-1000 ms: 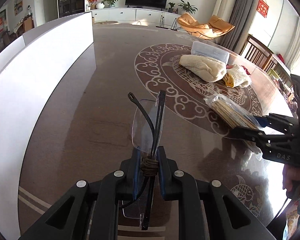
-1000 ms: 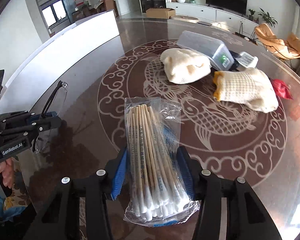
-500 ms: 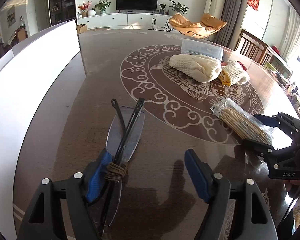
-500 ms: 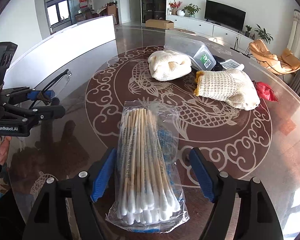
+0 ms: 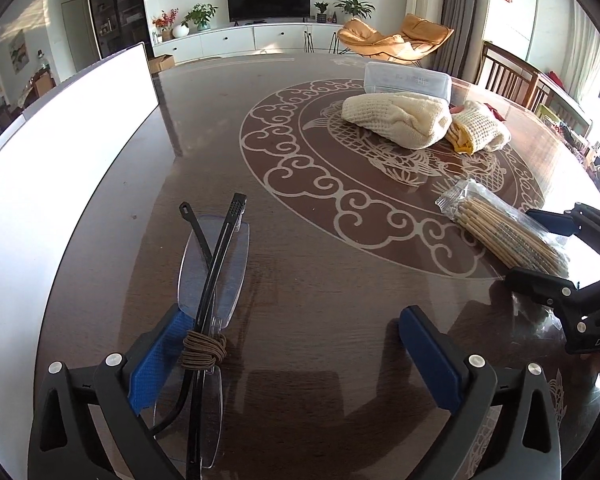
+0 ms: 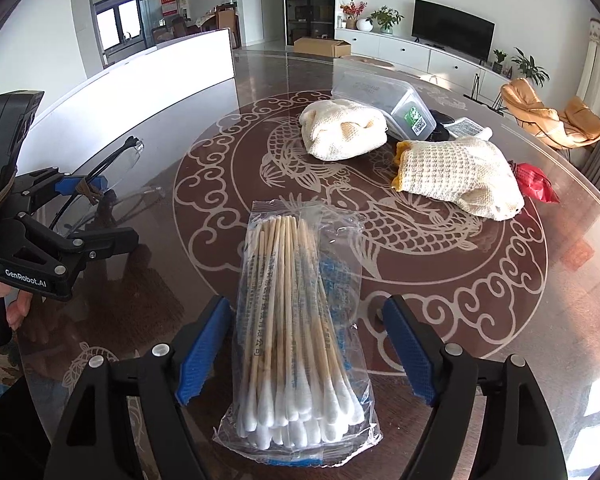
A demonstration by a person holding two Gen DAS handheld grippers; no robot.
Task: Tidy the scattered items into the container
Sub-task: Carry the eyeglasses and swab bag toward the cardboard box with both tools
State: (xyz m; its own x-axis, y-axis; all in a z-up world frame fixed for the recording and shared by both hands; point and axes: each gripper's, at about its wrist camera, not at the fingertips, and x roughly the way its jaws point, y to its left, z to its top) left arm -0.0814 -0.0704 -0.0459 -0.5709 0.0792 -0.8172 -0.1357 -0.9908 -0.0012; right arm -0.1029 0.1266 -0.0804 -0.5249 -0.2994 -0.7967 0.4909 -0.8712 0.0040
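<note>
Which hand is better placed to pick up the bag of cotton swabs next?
The right. The bag of cotton swabs lies between the opening right tongs. The left tongs, also opening, stand at the glasses, apart from it.

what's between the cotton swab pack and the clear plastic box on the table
In the right wrist view, a cream knitted pouch lies between the swab pack and the clear box; otherwise bare tabletop.

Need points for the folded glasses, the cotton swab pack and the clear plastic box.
folded glasses [image 5: 214, 264], left wrist view, on the upper lens.
cotton swab pack [image 6: 296, 320], right wrist view, on the wooden sticks mid-pack.
clear plastic box [image 6: 374, 94], right wrist view, on its near side wall.
</note>
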